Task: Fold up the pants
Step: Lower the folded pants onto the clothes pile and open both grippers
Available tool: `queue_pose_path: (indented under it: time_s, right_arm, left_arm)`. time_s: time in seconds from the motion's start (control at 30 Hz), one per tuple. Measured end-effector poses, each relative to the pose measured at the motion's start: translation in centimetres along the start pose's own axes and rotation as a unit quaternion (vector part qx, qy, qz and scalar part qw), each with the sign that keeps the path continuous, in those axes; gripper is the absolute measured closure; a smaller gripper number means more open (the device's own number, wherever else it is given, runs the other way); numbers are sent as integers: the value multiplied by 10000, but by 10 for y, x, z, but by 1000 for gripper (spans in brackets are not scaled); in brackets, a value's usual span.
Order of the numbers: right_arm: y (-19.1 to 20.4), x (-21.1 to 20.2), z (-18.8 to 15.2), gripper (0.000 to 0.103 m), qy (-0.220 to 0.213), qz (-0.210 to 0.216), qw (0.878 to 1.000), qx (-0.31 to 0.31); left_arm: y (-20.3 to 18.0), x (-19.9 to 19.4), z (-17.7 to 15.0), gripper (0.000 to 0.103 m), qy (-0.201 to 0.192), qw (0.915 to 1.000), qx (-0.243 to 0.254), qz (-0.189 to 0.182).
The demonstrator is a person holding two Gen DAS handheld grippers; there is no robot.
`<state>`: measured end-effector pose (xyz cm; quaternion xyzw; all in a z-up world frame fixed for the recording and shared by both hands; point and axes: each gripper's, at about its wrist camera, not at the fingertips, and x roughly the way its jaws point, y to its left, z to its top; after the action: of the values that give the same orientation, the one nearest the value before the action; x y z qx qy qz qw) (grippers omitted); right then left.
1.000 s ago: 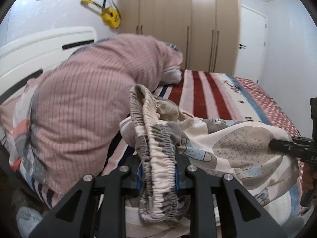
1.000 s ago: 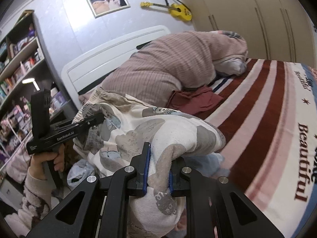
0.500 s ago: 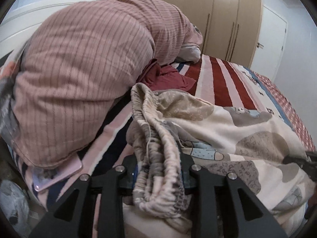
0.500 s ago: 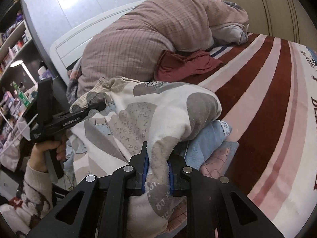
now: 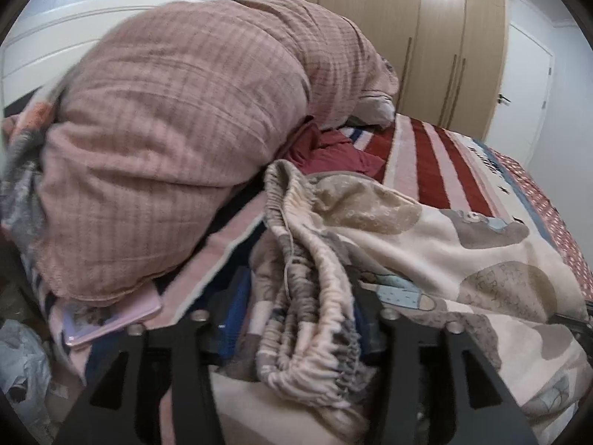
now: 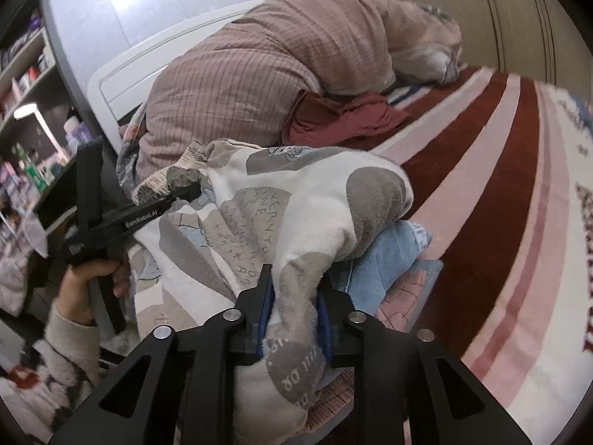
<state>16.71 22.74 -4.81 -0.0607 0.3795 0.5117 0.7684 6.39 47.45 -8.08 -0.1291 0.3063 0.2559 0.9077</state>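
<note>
— Well, what is seen at the left of the scene?

— A large pink checked duvet [image 5: 178, 141] is piled from nine to twelve o'clock in the left wrist view, with a dark red garment [image 5: 330, 152] tucked against its foot. A pink flat book or case [image 5: 111, 319] is pinned under the duvet's lower edge at about eight o'clock.

— And how is the left gripper [image 5: 292, 319] set?

— It appears to be parted somewhat, yet the gathered elastic waistband of the pants [image 5: 426, 259] is bunched between its fingers and looks held there. In the right wrist view this gripper [image 6: 185, 191] is seen at nine o'clock, gripped by the left hand [image 6: 85, 289], its tip buried in the waistband.

— How are the pants described?

— Cream fleece printed with grey and beige patches, lettering and small blue cartoon figures. They are draped in a mound on the striped bedspread [image 6: 481, 193], over a light blue folded garment [image 6: 385, 256] at about three o'clock of the mound.

— And the right gripper [image 6: 292, 307]?

— It is closed tight on a fold of the pants at six o'clock, cloth squeezed between the blue pads [image 6: 265, 309].
</note>
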Motion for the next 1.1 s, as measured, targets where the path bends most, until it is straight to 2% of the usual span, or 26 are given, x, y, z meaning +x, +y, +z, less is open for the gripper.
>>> queue_pose_path:
  time_s: [0.13, 0.2, 0.23, 0.27, 0.4, 0.6, 0.77, 0.9, 0.97, 1.1]
  right_arm:
    - [1, -20, -1, 76, -63, -71, 10000, -16]
    - [0, -34, -3, 67, -140, -175, 9997, -75]
    - [-1, -41, -3, 65, -166, -208, 9996, -106]
    - [-2, -49, -5, 65, -207, -247, 9994, -145]
    - [-6, -71, -11, 60, -258, -354, 9989, -164]
    - [-16, -97, -28, 56, -429, -453, 9979, 163]
    - [-25, -125, -45, 52, -650, -679, 9952, 283]
    - [-33, -157, -58, 45, -923, -874, 9910, 419]
    - [-35, -176, -66, 40, -1066, -1004, 9882, 458]
    - [-41, -218, -85, 32, -1325, -1483, 9790, 452]
  left_arm:
    - [-3, -20, 1, 55, -198, 9995, 26, 229]
    - [-10, -36, 2, 50, -347, 9987, 147, 355]
    - [-13, -44, 4, 44, -429, 9981, 219, 372]
    - [-18, -52, 6, 41, -513, 9976, 274, 387]
    - [-34, -76, 13, 40, -656, 9966, 317, 386]
    - [-80, -113, 16, 38, -828, 9948, 579, -120]
    - [-131, -144, 10, 24, -1083, 9902, 761, -435]
    - [-174, -166, -2, 20, -1213, 9869, 776, -732]
    - [-194, -177, -10, 13, -1284, 9849, 809, -836]
    - [-237, -203, -26, 11, -1421, 9796, 889, -1104]
